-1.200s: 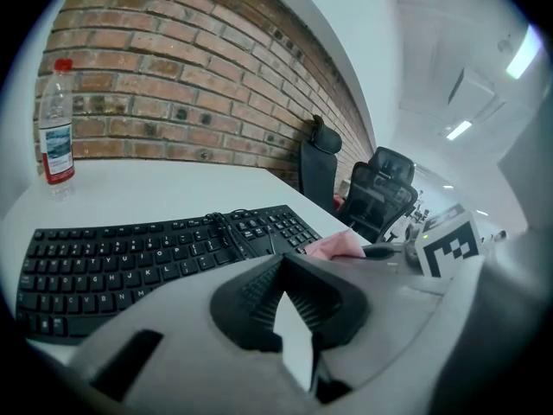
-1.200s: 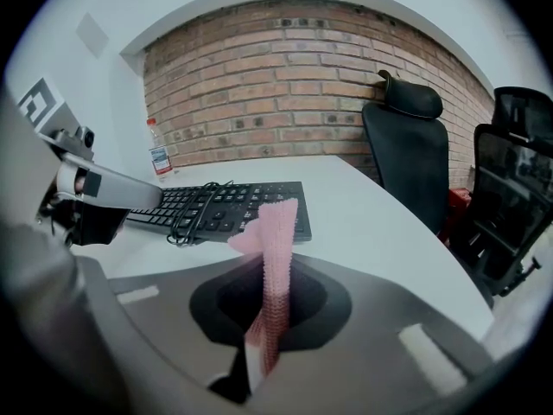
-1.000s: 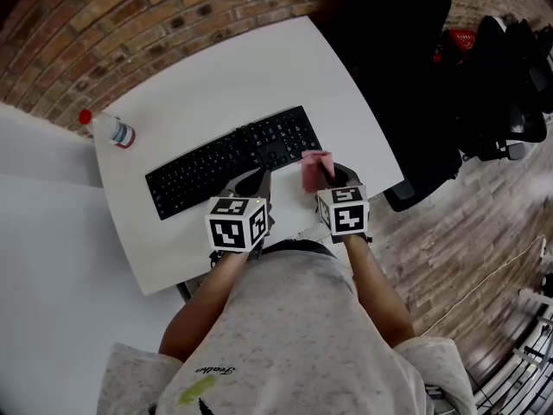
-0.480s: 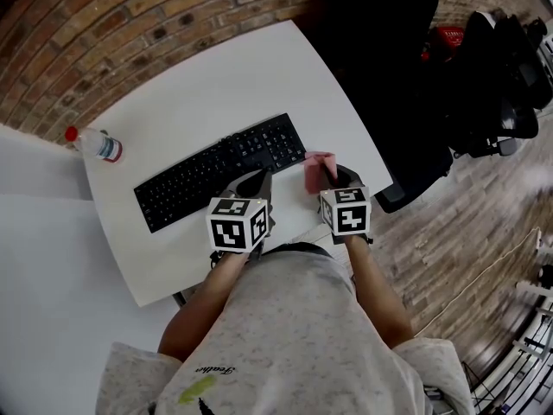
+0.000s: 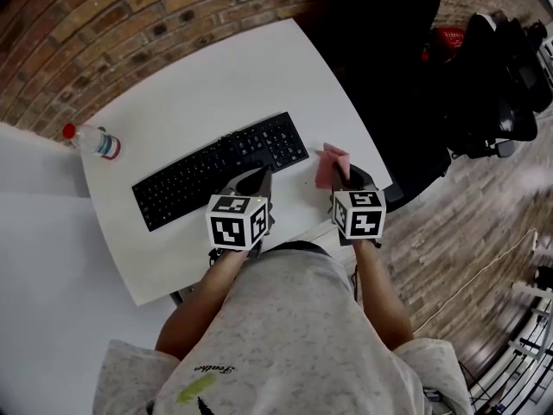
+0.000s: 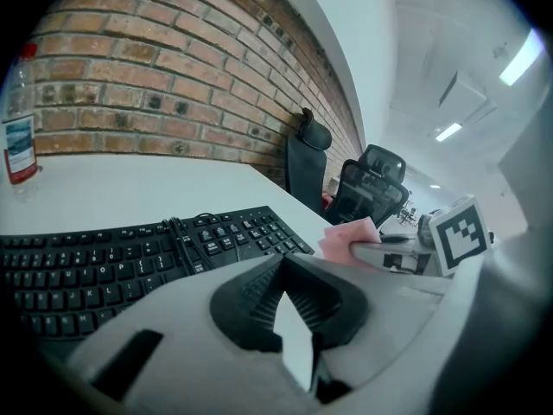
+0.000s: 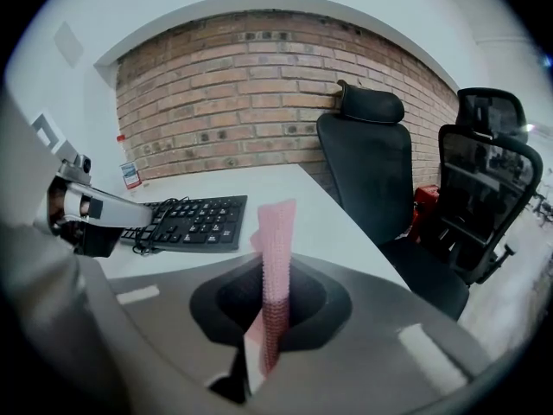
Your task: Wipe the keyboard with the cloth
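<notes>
Cloth, pink and waffle-textured, stands upright, pinched in right gripper.

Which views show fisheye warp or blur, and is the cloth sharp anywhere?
Head view: table edge bows, floor at right smeared. Left gripper view: dark round vignette, keyboard keys readable. Right gripper view: brick wall arches, cloth weave sharp.

Keyboard on table; bottle left, cloth right.

I note: keyboard runs off the left picture edge, near rows behind the left gripper. Cloth lower end buried inside right gripper. Bottle label unreadable.
</notes>
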